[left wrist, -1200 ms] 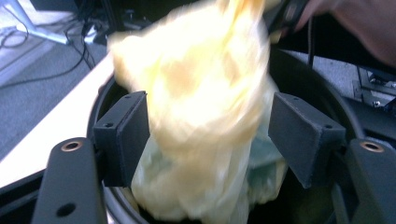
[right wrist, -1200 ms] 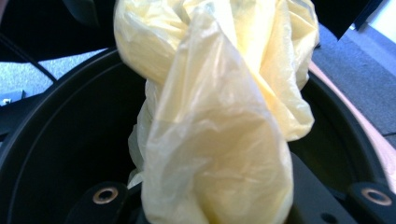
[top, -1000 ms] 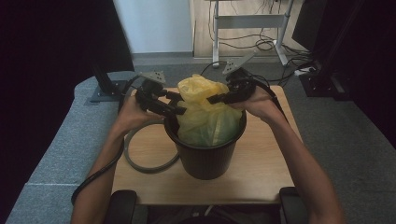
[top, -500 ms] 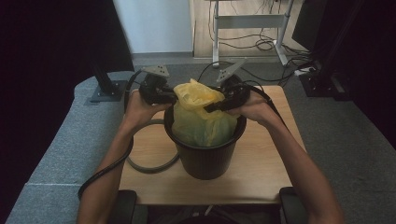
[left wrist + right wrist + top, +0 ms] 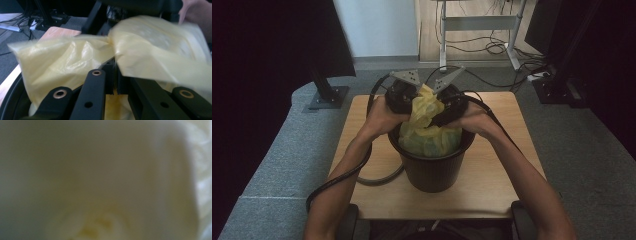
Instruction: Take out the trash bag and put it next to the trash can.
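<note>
- The yellow bag (image 5: 428, 125) lines a black bin (image 5: 432, 167), its top gathered up between both hand-held grippers.
- Left hand-held gripper (image 5: 113, 75): jaws nearly closed, pinching a fold of bag.
- Right hand-held gripper (image 5: 443, 112): jaws just opening; plastic hides them, so its hold cannot be told.
- The bin stands mid-table (image 5: 492, 195), grey floor (image 5: 592, 150) around.

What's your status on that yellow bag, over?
Left gripper shut on thin yellow plastic bag. Right gripper against bag, jaws just opening, grip unclear. Bag sits in round black plastic bin. Nothing blocking.
</note>
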`<state>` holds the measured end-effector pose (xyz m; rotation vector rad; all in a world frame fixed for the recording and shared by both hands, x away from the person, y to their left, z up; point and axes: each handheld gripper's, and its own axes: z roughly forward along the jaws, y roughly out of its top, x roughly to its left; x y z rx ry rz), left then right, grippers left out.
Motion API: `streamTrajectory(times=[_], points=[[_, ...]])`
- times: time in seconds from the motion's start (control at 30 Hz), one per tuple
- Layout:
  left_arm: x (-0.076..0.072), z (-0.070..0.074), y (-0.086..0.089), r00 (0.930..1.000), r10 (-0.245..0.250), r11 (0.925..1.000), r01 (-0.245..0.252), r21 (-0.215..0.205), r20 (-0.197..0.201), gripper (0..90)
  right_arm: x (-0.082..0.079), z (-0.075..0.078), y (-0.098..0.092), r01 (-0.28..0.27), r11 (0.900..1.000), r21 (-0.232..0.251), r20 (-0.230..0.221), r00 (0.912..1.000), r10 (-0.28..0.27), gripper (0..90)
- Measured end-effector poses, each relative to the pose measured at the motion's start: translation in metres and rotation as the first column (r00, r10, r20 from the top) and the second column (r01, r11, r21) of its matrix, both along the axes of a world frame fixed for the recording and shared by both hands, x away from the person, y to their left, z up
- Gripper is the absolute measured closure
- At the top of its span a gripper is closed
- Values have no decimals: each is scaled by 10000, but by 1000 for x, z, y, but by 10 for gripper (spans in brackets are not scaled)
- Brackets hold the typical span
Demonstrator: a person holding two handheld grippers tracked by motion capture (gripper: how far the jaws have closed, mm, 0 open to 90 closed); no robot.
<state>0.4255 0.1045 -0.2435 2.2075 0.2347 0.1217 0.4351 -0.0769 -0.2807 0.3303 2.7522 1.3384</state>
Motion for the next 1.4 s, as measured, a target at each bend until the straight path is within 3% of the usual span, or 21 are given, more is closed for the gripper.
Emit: streamTrajectory(times=[0.07,0.2,0.37,0.57,0.7,0.77,0.87,0.97,1.03,1.13,1.23,1.3,1.4], points=[[0,2,6,9995,306,9994,-305,-146,65,700,-1,1,-3,81,9998,-167,227,9997,-77,695],[1,5,25,9969,771,9959,-777,-465,-130,476,-1,4,-13,411,9990,-176,223,9989,-407,740],[3,-1,48,9939,884,9943,-921,-540,-664,343,3,10,-30,1125,9937,14,180,9935,-1125,742],[-1,-9,57,9938,818,9943,-866,-630,-751,299,7,11,-39,1721,9850,-121,290,9847,-1717,742],[0,-15,53,9920,973,9952,-978,-18,-807,255,8,7,-40,1731,9849,-13,152,9848,-1731,740],[4,-23,48,9869,1450,9876,-1401,707,-702,233,8,7,-40,1677,9856,219,92,9857,-1680,739],[11,-36,42,9826,1666,9790,-1550,1325,-815,229,6,10,-42,1524,9866,577,-43,9883,-1524,737],[15,-43,35,9821,1618,9787,-1471,1432,-966,262,4,14,-42,1345,9869,890,-73,9909,-1344,732],[16,-44,30,9819,1674,9765,-1528,1517,-889,339,3,14,-42,1282,9873,943,-115,9917,-1277,729],[16,-40,27,9845,1604,9779,-1489,1465,-706,671,2,13,-41,1068,9899,930,-241,9942,-1050,723],[13,-29,32,9829,1812,9825,-1794,504,-334,833,2,10,-38,948,9936,619,-233,9953,-935,720],[11,-21,36,9845,1718,9848,-1726,-204,-354,864,2,7,-36,931,9950,357,-217,9955,-924,717],[7,-10,36,9904,1350,9886,-1367,-626,-307,873,3,2,-30,675,9977,-26,-231,9974,-676,696]])
